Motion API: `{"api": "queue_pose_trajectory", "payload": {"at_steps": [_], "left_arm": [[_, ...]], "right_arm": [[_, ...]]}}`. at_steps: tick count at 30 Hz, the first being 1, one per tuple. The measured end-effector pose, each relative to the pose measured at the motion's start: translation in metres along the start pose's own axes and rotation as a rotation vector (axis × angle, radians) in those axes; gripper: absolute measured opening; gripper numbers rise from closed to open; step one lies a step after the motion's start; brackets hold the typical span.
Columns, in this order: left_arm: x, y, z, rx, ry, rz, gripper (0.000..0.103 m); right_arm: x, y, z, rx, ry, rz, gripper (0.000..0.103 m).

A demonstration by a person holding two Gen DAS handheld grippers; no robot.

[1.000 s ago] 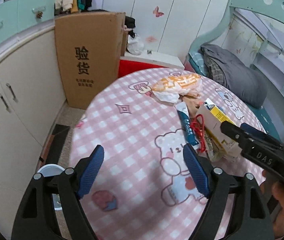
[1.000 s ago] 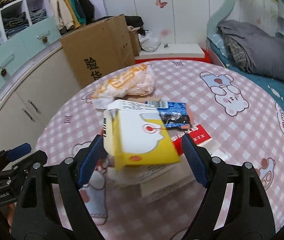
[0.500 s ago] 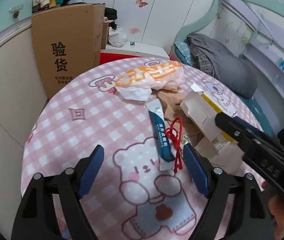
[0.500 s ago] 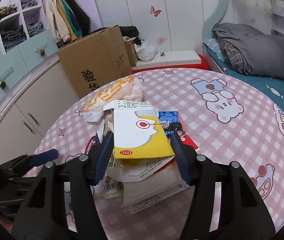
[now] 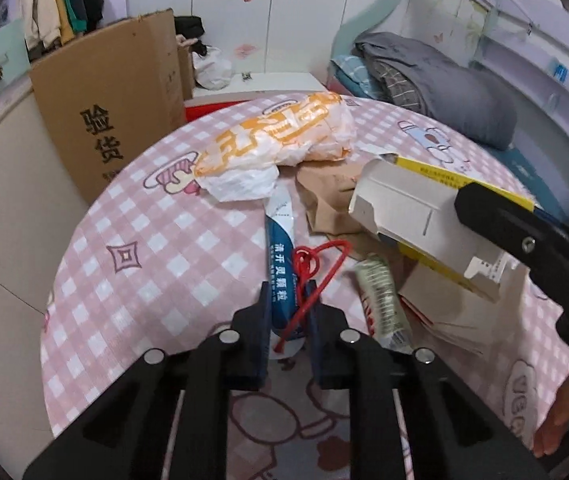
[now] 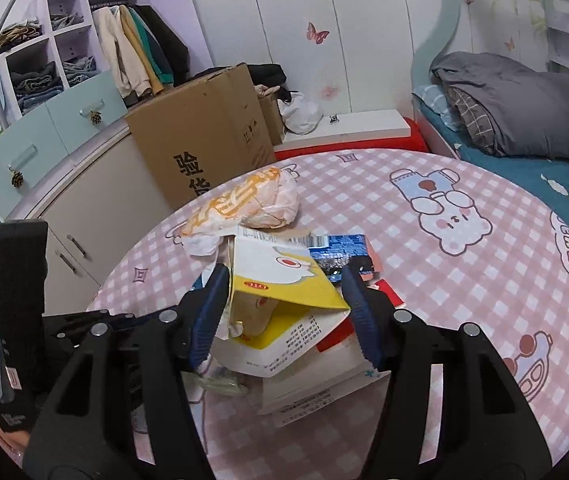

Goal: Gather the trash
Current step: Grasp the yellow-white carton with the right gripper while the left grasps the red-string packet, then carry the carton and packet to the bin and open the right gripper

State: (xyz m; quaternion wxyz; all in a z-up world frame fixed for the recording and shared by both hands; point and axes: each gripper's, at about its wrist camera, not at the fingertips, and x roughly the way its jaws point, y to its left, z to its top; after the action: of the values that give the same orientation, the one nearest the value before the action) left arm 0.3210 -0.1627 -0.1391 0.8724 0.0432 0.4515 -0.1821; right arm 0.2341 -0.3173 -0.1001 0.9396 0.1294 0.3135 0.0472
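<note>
Bare tablecloth (image 5: pixel 156 248) left — litter heap (image 5: pixel 368 216) right

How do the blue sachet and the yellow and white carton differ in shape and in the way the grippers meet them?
The blue sachet is a flat, narrow strip lying on the tablecloth; the yellow and white carton is a broad box, flap open, lifted above the pile. The left gripper is closing narrowly on the sachet and the red string; the right gripper holds the carton with jaws much wider. Both are printed packaging.

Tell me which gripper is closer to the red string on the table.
Left. The left gripper is closing its fingers around the blue sachet and red string; the right gripper sits beside them, gripping the yellow box.
</note>
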Motion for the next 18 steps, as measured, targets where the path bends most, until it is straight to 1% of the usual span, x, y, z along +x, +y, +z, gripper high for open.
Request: {"api": "queue_pose_trajectory", "payload": {"at_steps": [2,3,7,12,18], "left_arm": [[-0.003,0.007,-0.004,-0.020,0.000,-0.025,0.013],[-0.005,0.013,-0.006,-0.046,-0.001,-0.039,0.012],[-0.019,0.027,-0.013,-0.098,-0.036,-0.050,0.009],[-0.054,0.040,-0.026,-0.126,-0.101,-0.076,0.008],[-0.101,0.062,-0.043,-0.163,-0.174,-0.085,0.008]], "right_arm": [[-0.002,0.004,0.000,-0.005,-0.002,0.000,0.057],[-0.004,0.006,0.000,-0.006,-0.004,0.001,0.056],[-0.010,0.017,-0.001,-0.024,0.004,0.009,0.056],[-0.025,0.032,0.001,-0.038,-0.015,0.010,0.056],[-0.050,0.066,0.003,-0.063,-0.045,0.042,0.056]]}}
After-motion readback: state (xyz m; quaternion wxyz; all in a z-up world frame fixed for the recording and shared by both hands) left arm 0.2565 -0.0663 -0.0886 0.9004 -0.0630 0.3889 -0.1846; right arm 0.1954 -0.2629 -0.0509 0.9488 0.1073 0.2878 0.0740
